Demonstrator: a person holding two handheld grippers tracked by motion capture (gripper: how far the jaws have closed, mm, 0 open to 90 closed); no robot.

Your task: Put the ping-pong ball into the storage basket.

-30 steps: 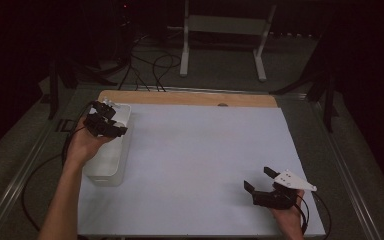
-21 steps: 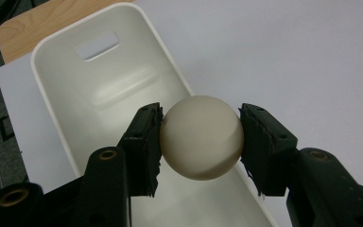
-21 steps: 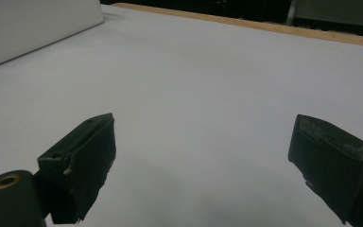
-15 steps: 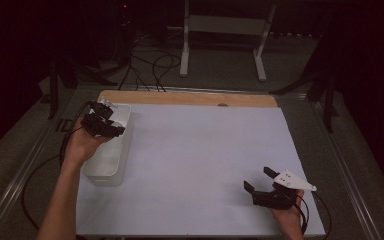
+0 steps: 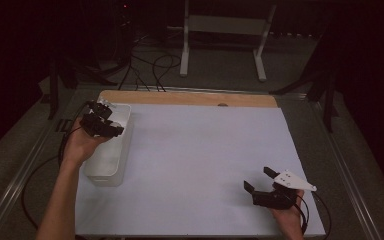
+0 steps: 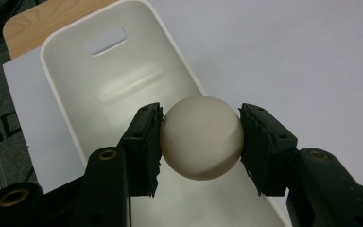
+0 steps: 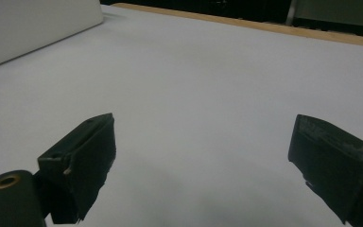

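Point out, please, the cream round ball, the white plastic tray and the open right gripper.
cream round ball [image 6: 201, 138]: left gripper view, middle of its front surface.
white plastic tray [image 6: 123, 85]: left gripper view, bare inner floor.
right gripper [image 5: 258, 179]: high view, midway between its fingertips.

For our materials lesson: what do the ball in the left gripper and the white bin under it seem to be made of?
Ball: probably hard plastic or a similar solid, cream and matte, smooth with only a soft sheen and no dent where the left gripper squeezes it.
Bin: likely moulded plastic, white and semi-glossy, going by the rounded rim, the cut-out handle slot and soft reflections on its floor.
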